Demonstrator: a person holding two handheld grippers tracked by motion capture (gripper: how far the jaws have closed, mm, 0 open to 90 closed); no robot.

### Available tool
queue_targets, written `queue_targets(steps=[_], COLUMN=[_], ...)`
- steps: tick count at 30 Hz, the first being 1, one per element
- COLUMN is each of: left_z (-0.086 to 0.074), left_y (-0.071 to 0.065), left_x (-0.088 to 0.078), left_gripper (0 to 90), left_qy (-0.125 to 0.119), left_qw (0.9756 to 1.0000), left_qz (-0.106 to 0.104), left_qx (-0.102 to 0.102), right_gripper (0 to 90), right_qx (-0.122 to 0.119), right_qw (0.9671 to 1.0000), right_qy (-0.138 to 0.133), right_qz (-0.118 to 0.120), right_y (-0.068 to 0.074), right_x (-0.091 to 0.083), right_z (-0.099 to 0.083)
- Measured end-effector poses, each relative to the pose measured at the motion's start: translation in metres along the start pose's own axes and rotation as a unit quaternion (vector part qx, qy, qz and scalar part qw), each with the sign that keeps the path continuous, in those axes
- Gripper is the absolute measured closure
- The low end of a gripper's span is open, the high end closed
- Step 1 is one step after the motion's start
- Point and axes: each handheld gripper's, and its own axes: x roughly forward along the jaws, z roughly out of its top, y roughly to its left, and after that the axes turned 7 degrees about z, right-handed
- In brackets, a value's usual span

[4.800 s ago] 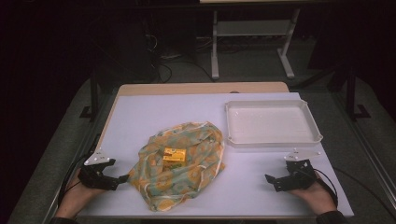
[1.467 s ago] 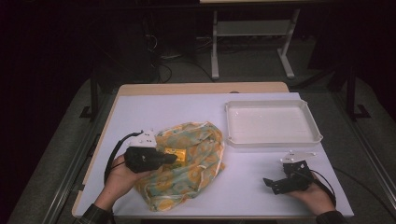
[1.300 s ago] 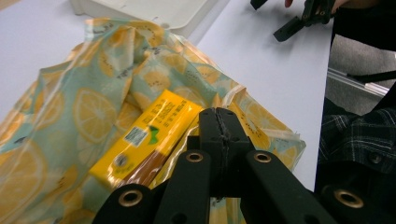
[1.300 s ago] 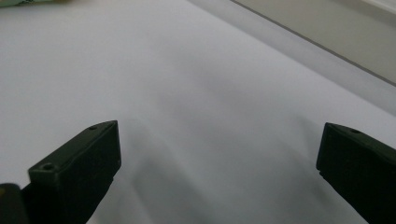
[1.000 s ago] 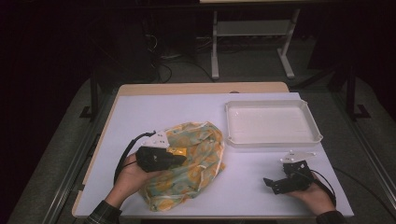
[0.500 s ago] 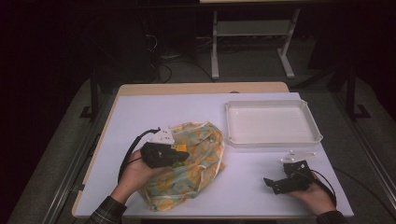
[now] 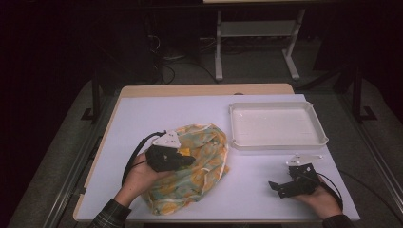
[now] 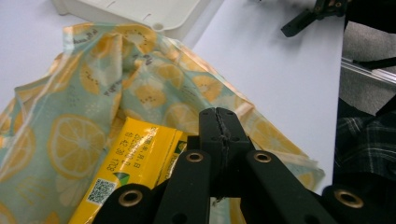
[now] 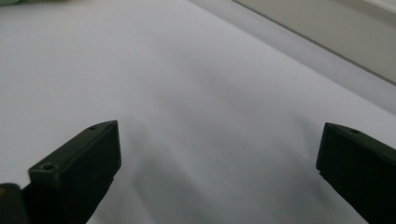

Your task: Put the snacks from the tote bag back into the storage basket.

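Near the front-left part of the tabletop (image 7: 157, 114), the lemon-print cloth (image 7: 199, 175) lies crumpled, its lower edge close to the front edge and its right edge just short of the white tray (image 7: 278, 142). On the cloth lies a yellow packet (image 8: 130, 163), and the left gripper (image 7: 187, 160) hovers right over it. In the left gripper view its jaws are pressed together, tip to tip, with nothing pinched between them; the packet sits just beside and under the tips, and whether they touch it cannot be told. The left hand (image 7: 140, 178) comes in from the front-left corner, its cable looping over bare tabletop.

The tray stands toward the back-right corner, its right rim near the right edge. The right gripper (image 7: 275, 187) rests near the front-right corner, well apart from cloth and tray, jaws spread wide over bare surface. Open room lies along the back edge, down the left side, and between cloth and right gripper.
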Motion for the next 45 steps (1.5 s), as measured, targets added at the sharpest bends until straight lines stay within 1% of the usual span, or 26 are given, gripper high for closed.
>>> queue_targets(steps=[1,3,5,6,7,8,9,10,11,13,23,25,27,28,30,31,32,34,36,37,38,41,42,43,44,45], left_z=[-0.002,-0.003,-0.009,-0.009,-0.014,-0.016,-0.019,-0.02,-0.021,-0.021,-0.016,-0.016,-0.014,-0.014,-0.014,-0.014,-0.014,-0.014,-0.014,-0.015,-0.015,-0.015,-0.015,-0.015,-0.016,-0.017], left_y=[-0.004,-0.006,-0.011,-0.011,-0.013,-0.012,-0.012,-0.012,-0.012,-0.012,-0.011,-0.012,-0.012,-0.013,-0.014,-0.015,-0.015,-0.016,-0.016,-0.015,-0.015,-0.01,-0.006,-0.006,-0.001,0.002], left_x=[-0.001,-0.001,-0.002,-0.002,-0.001,0.0,0.001,0.003,0.004,0.007,0.018,0.019,0.02,0.019,0.018,0.017,0.015,0.011,0.005,-0.002,-0.002,-0.015,-0.024,-0.024,-0.034,-0.038], left_gripper=[89.8,89.8,89.8,89.8,89.8,89.8,89.8,89.8,89.8,89.8,89.9,89.9,89.9,89.8,89.9,89.9,89.8,89.8,89.8,89.7,89.8,89.7,89.7,89.7,89.7,89.7], left_qy=[0.005,0.007,0.02,0.02,0.034,0.043,0.044,0.046,0.054,0.054,0.053,0.053,0.051,0.05,0.048,0.046,0.045,0.042,0.035,0.035,0.035,0.03,0.025,0.025,0.02,0.015], left_qw=[1.0,1.0,0.9997,0.9997,0.9991,0.9987,0.9985,0.9982,0.9978,0.9975,0.9965,0.9964,0.9966,0.9972,0.9974,0.9977,0.998,0.9983,0.9988,0.999,0.999,0.9993,0.9994,0.9994,0.9995,0.9995], left_qz=[-0.001,0.001,0.014,0.014,0.023,0.025,0.028,0.03,0.032,0.041,0.058,0.057,0.056,0.048,0.044,0.038,0.035,0.023,0.012,0.003,0.003,0.001,0.004,0.004,0.01,0.011], left_qx=[0.0,0.001,0.0,0.0,-0.006,-0.003,-0.015,-0.02,-0.019,-0.023,-0.028,-0.032,-0.031,-0.029,-0.032,-0.033,-0.029,-0.033,-0.032,-0.029,-0.029,-0.023,-0.023,-0.023,-0.023,-0.024], right_gripper=[0.0,0.0,0.0,0.0,0.0,0.0,0.0,0.0,0.0,0.0,0.0,0.0,0.0,0.0,0.0,0.0,0.0,0.0,0.0,0.0,0.0,0.0,0.0,0.0,0.0,0.0], right_qx=[0.002,0.001,0.0,0.0,0.0,0.0,-0.001,0.0,0.0,-0.001,-0.005,-0.004,-0.004,-0.002,-0.002,-0.002,-0.002,-0.001,-0.001,-0.003,-0.003,-0.002,-0.002,-0.002,-0.002,-0.003], right_qw=[1.0,1.0,1.0,1.0,1.0,1.0,1.0,1.0,1.0,1.0,1.0,1.0,1.0,1.0,1.0,1.0,1.0,1.0,1.0,1.0,1.0,1.0,1.0,1.0,1.0,1.0], right_qy=[0.001,0.0,0.0,0.0,-0.001,-0.001,-0.001,-0.001,-0.001,-0.002,0.001,0.001,0.002,0.003,0.003,0.002,0.002,0.002,0.002,0.003,0.003,0.003,0.002,0.002,0.003,0.003], right_qz=[0.0,0.0,-0.001,-0.001,-0.001,-0.001,-0.001,-0.001,-0.001,0.0,-0.002,-0.002,-0.002,-0.002,-0.002,-0.002,-0.002,-0.002,-0.002,-0.002,-0.002,-0.002,-0.002,-0.002,-0.001,-0.002], right_y=[0.0,0.0,0.0,0.0,0.0,0.0,0.0,0.0,0.0,0.0,0.0,-0.001,-0.001,-0.001,-0.001,-0.001,-0.001,-0.001,-0.001,-0.001,-0.001,-0.001,-0.001,-0.001,-0.001,-0.001], right_x=[0.0,0.0,-0.001,-0.001,-0.001,-0.001,-0.001,-0.001,-0.001,0.0,0.0,0.0,0.0,0.0,0.0,0.0,0.0,0.0,0.0,0.0,0.0,0.0,0.0,0.0,0.0,0.0], right_z=[0.0,0.0,0.0,0.0,0.0,0.0,0.0,0.0,0.0,0.001,0.001,0.001,0.0,0.0,0.0,0.0,0.0,0.0,0.0,0.0,0.0,0.0,0.0,0.0,0.0,0.0])
